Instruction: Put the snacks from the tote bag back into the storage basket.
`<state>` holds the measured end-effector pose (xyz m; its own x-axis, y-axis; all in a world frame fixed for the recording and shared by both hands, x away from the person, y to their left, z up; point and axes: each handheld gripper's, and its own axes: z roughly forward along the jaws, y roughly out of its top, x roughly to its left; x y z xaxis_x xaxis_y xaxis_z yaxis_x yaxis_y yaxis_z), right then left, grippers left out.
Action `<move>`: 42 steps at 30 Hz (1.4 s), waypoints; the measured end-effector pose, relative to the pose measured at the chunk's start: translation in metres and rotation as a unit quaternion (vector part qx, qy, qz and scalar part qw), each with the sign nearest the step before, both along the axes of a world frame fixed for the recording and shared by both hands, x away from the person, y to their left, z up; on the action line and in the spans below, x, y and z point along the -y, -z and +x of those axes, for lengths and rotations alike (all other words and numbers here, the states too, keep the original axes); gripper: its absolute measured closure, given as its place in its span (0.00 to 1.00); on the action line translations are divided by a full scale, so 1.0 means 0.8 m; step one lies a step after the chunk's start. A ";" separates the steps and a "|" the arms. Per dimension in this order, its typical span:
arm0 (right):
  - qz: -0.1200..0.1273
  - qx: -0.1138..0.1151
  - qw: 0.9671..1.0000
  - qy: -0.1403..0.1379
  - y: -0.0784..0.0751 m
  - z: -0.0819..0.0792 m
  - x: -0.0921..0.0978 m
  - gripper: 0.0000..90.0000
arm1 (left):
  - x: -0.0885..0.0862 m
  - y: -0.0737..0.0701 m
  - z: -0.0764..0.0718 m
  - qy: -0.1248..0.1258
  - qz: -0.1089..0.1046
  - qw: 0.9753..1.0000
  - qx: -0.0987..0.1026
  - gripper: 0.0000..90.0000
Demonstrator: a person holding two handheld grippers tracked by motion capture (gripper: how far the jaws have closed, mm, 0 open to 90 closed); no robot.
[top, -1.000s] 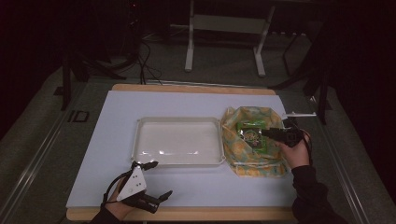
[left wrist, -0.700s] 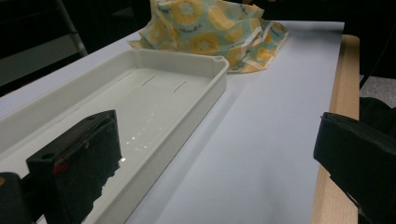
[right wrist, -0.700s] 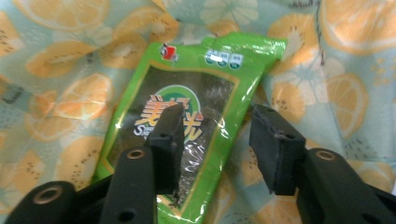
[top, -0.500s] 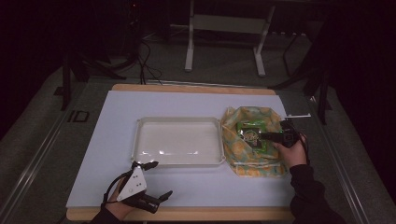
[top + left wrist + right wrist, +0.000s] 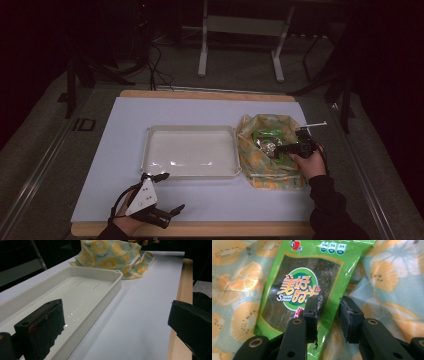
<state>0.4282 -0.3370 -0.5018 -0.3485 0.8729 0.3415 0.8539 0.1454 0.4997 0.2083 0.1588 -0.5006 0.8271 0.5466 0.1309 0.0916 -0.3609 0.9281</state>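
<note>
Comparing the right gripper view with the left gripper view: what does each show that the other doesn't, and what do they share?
Right gripper view: a glossy green snack packet printed "Sweet Hour", with the right gripper partly open just over its lower edge. Left gripper view: the shallow white plastic tray, the pale blue table mat, the wooden table edge and the wide-open left gripper. Shared: the fruit-print fabric bag.

The green snack packet [image 5: 299, 287] was seen to be of glossy plastic film, with glare on its creases. The fruit-printed bag [image 5: 270, 150] looked to be of soft, matt cloth. The white tray [image 5: 82, 290] was of smooth, faintly shiny plastic. The tabletop [image 5: 225, 200] was covered in a matt pale sheet and edged in bare wood. The right gripper's [image 5: 329, 312] fingers [image 5: 348, 315] were of matt black material, rough at the pads.
</note>
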 end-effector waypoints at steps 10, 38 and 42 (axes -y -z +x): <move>-0.026 -0.016 1.000 0.001 0.005 0.002 -0.011 0.88 | 0.002 0.001 0.000 0.001 0.001 1.000 0.000 0.01; 0.011 0.009 0.999 0.052 -0.024 -0.016 -0.003 0.99 | 0.001 0.000 0.000 0.001 0.002 1.000 0.003 0.01; 0.017 0.022 0.998 0.059 -0.032 -0.023 0.002 0.99 | 0.001 0.000 0.000 0.000 0.003 1.000 0.003 0.01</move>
<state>0.4100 -0.3387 -0.4764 -0.2589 0.8968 0.3588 0.8415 0.0270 0.5396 0.2081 0.1576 -0.5006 0.8267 0.5452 0.1389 0.0860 -0.3664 0.9265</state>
